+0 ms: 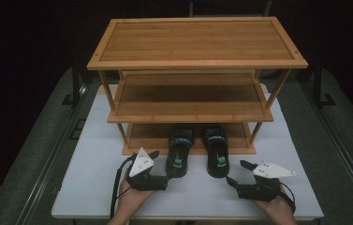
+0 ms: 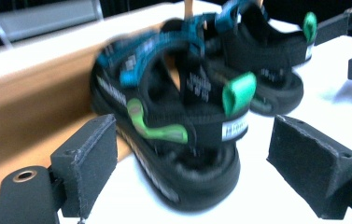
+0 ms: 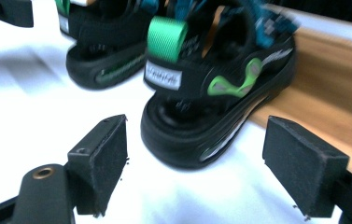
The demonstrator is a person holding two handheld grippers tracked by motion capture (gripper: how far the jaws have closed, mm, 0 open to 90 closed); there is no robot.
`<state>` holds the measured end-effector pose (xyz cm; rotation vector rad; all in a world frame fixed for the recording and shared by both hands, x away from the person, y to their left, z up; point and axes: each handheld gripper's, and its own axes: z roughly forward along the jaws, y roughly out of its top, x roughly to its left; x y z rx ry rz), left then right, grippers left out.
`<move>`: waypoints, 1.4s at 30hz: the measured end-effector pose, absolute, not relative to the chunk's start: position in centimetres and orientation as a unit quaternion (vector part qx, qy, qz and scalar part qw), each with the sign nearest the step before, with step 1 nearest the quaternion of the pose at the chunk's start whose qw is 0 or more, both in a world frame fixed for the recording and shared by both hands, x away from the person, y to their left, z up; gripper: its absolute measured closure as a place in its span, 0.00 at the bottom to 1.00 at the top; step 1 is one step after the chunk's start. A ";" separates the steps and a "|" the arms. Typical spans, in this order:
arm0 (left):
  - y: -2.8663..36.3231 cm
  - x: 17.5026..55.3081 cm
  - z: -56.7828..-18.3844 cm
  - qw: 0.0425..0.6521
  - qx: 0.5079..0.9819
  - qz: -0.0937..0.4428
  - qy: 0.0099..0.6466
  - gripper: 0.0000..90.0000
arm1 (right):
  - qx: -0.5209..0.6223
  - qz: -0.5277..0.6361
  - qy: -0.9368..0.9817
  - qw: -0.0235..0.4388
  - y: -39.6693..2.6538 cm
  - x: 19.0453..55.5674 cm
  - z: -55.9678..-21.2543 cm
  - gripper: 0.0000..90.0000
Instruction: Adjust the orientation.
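From the high view, I see a three-tier wooden shoe rack [image 1: 196, 70] standing on the white worktop [image 1: 94, 178]. Two black sandals sit side by side with their toes on the rack's bottom shelf and their heels out on the worktop in front of it: the left sandal [image 1: 180, 152] and the right sandal [image 1: 216, 154]. My left gripper [image 1: 162, 164] sits just left of the left sandal's heel, its jaws spread with nothing between the pads. My right gripper [image 1: 237, 172] is just right of the right sandal's heel, jaws likewise apart.

In the left gripper view, the jaws stand wide on either side of the left sandal's [image 2: 178, 126] heel without touching it; its green pull loop [image 2: 239, 93] faces me, and the rack's bottom board [image 2: 29, 107] runs beside it.

In the right gripper view, the jaws stand wide apart and clear of the right sandal [image 3: 211, 102], whose heel rests on the worktop beside the rack's edge [image 3: 332, 79].
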<state>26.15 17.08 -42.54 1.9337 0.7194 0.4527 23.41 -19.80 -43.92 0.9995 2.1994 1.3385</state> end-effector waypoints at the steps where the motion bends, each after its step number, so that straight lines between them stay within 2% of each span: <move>1: 17.1 26.1 -43.0 0.490 0.799 0.185 0.296 0.17 | 0.351 0.470 0.787 0.190 -19.4 23.4 -44.1 0.24; 6: 16.8 26.2 -44.1 0.468 0.816 0.166 0.298 0.13 | 0.353 0.467 0.790 0.182 -18.8 23.8 -44.1 0.24; 14: 15.7 27.1 -44.9 0.427 0.842 0.153 0.292 0.14 | 0.364 0.432 0.808 0.166 -18.1 24.8 -44.6 0.23; 20: 15.1 27.5 -45.1 0.406 0.851 0.155 0.294 0.17 | 0.366 0.420 0.814 0.167 -17.6 25.6 -44.6 0.23; 21: 15.0 27.5 -45.1 0.402 0.852 0.154 0.298 0.24 | 0.367 0.413 0.817 0.166 -17.4 25.9 -44.7 0.24; 23: 15.0 27.6 -45.1 0.403 0.851 0.156 0.300 0.27 | 0.366 0.411 0.819 0.162 -17.3 26.0 -44.7 0.24; 31: 14.9 27.6 -45.0 0.405 0.849 0.151 0.305 0.27 | 0.368 0.386 0.831 0.157 -16.7 26.6 -45.3 0.25; 42: 14.4 27.8 -43.7 0.430 0.833 0.157 0.310 0.29 | 0.351 0.410 0.829 0.147 -17.2 27.3 -44.2 0.26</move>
